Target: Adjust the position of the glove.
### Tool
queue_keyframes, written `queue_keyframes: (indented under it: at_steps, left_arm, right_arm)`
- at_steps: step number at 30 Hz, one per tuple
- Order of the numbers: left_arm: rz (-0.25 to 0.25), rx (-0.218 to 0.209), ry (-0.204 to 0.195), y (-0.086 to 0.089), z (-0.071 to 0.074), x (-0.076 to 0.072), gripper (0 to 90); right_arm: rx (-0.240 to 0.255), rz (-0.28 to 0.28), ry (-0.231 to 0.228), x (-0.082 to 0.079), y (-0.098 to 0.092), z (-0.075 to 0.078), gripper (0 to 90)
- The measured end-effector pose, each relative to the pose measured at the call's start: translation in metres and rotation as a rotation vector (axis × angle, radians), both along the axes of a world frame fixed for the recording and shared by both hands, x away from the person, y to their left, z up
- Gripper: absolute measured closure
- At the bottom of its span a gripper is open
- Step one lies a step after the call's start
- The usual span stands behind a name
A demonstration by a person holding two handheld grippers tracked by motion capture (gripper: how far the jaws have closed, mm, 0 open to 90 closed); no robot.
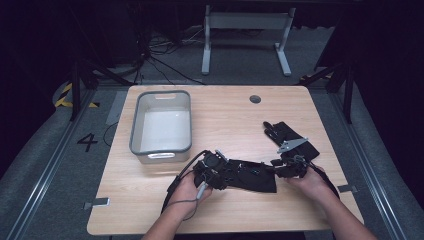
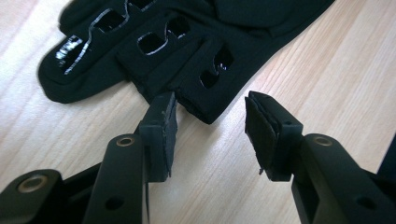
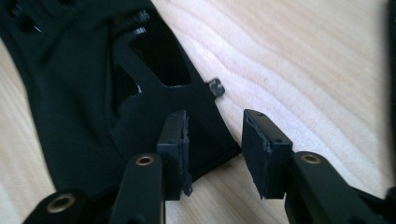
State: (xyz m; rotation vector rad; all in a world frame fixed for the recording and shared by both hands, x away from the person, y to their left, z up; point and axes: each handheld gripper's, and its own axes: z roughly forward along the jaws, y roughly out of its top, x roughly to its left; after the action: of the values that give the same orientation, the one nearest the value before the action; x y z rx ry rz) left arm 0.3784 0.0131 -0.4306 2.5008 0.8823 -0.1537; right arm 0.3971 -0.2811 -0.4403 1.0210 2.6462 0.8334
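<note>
A black glove (image 1: 252,176) lies flat on the wooden table (image 1: 225,115) near the front edge, between my two grippers. My left gripper (image 1: 226,176) is at its finger end and stands open. In the left gripper view the glove's fingers (image 2: 187,42) have cut-out holes, and one fingertip reaches in between the jaws of the gripper (image 2: 212,116). My right gripper (image 1: 276,169) is at the cuff end, also open. In the right gripper view the cuff corner (image 3: 205,107) lies between the jaws of the gripper (image 3: 215,135), untouched by the pads.
A second black glove (image 1: 287,134) lies behind the right gripper, toward the table's right side. A grey plastic bin (image 1: 135,131) stands at the left back, with nothing in it. A round grommet hole (image 1: 255,99) sits near the far edge.
</note>
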Motion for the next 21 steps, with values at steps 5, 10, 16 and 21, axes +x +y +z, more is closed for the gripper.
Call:
queue_keyframes:
  at_steps: [5, 10, 16, 21]
  left_arm:
    - [0.009, 0.022, -0.014, -0.004, -0.006, 0.001, 53.1]
    - [0.022, 0.059, -0.056, -0.008, -0.008, 0.001, 64.3]
    - [-0.014, 0.108, -0.083, -0.011, -0.007, -0.002, 88.9]
    - [-0.010, 0.095, -0.096, -0.008, -0.002, -0.004, 89.1]
  right_arm:
    - [0.003, -0.001, 0.007, 0.001, 0.000, -0.003, 60.0]
    - [0.015, 0.009, 0.001, 0.001, 0.000, -0.004, 63.4]
    - [0.026, 0.026, 0.018, -0.001, 0.001, -0.004, 79.6]
    - [-0.009, 0.030, -0.021, -0.007, 0.006, 0.001, 84.0]
